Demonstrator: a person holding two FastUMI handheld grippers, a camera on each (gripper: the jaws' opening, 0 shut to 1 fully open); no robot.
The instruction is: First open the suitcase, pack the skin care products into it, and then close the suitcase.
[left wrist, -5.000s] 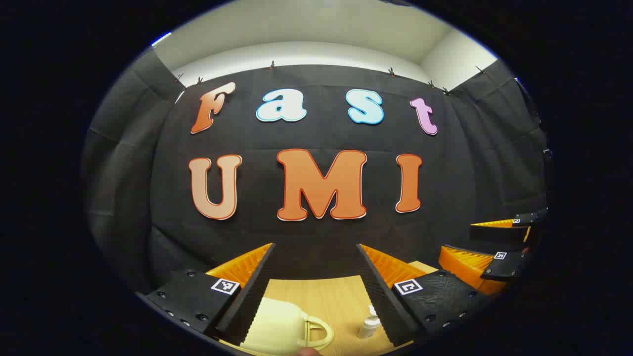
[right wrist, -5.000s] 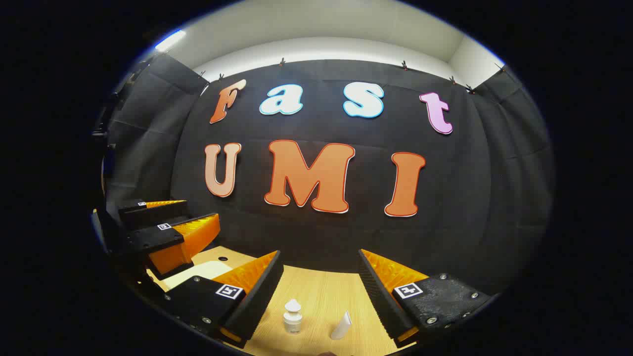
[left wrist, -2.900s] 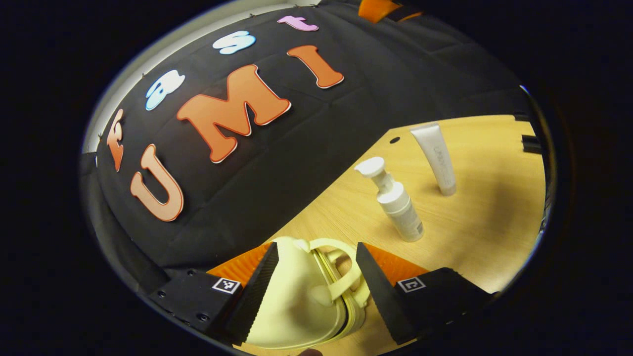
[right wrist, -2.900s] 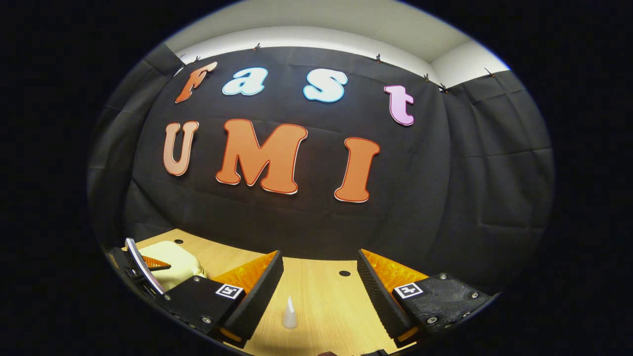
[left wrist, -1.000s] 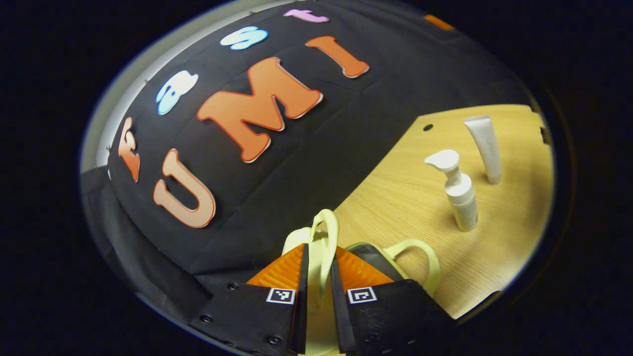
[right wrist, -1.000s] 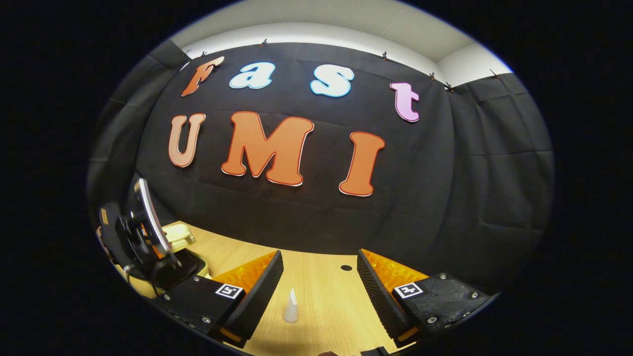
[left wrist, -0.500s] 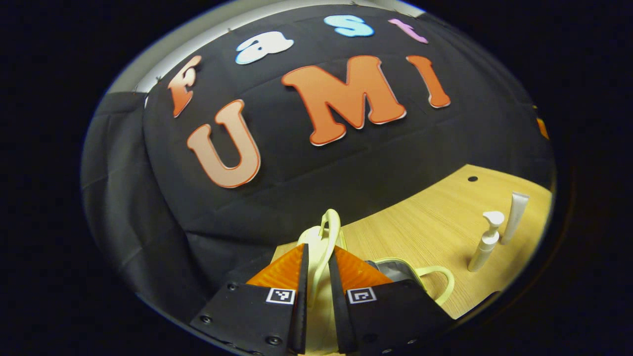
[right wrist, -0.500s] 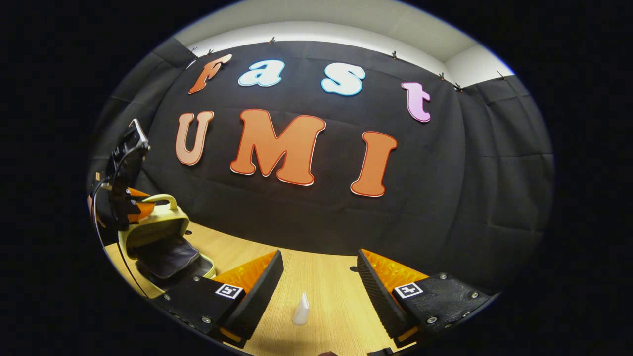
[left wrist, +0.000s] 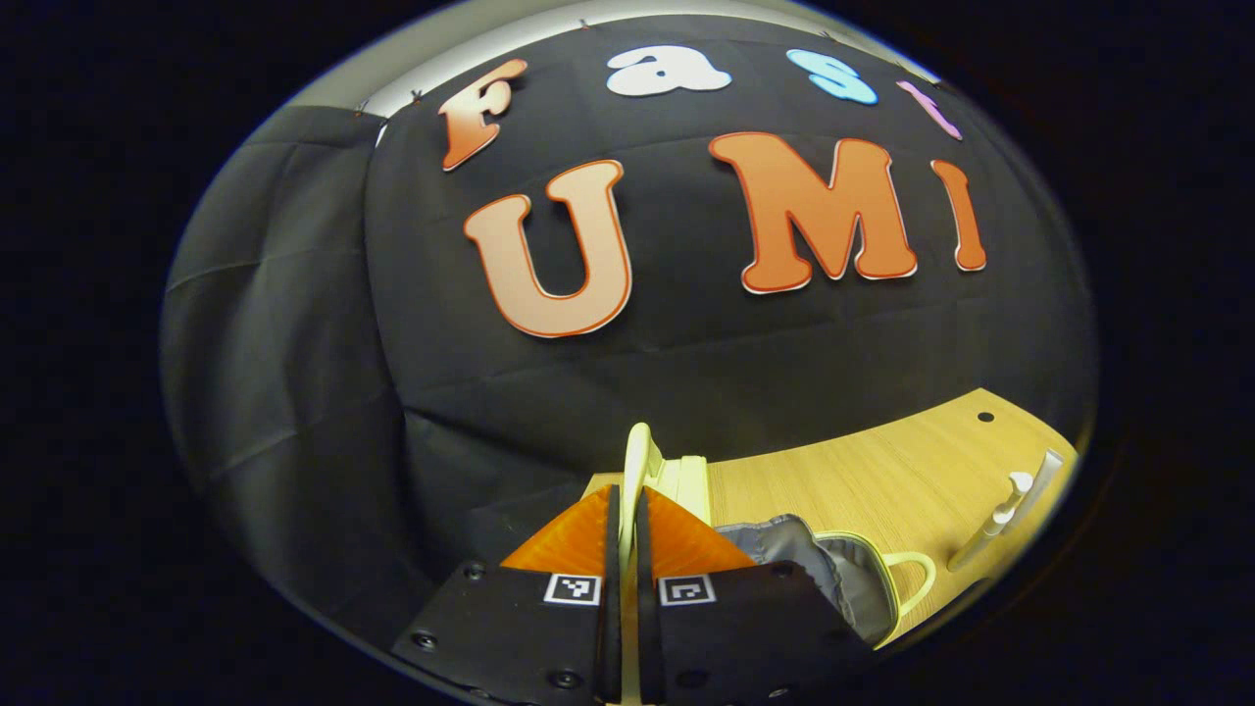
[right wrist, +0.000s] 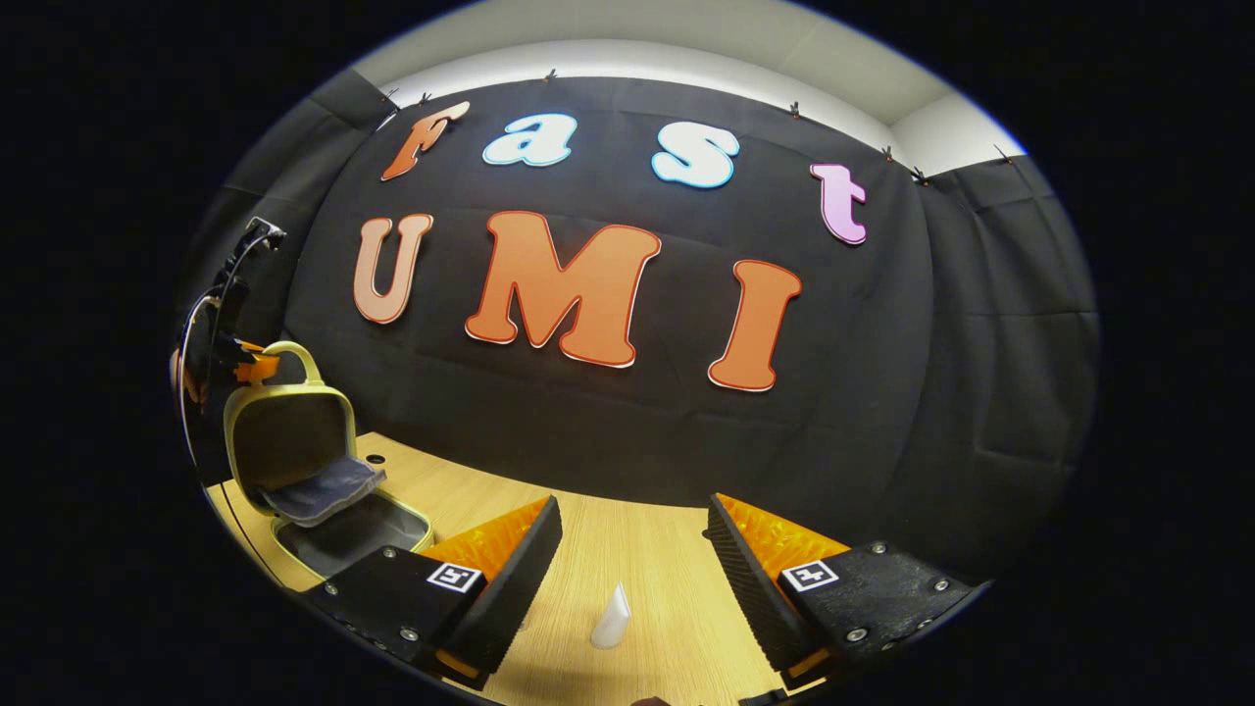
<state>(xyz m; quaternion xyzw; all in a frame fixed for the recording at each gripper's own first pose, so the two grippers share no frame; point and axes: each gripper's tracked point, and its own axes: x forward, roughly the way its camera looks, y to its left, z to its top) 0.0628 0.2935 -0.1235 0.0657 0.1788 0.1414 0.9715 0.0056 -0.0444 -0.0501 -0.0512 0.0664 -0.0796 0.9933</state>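
Left gripper [left wrist: 624,510] clamped on the handle [left wrist: 635,461], lid [right wrist: 284,431] now swung upright since a second ago, suitcase [right wrist: 338,534] open far left, ready for the tube [right wrist: 612,616] between the right gripper's [right wrist: 627,549] wide-open fingers.

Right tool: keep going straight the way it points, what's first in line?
The open right tool points over the light wooden table at the black cloth wall. The small white tube stands low between its fingers; likely the wall first, but depth is unclear.
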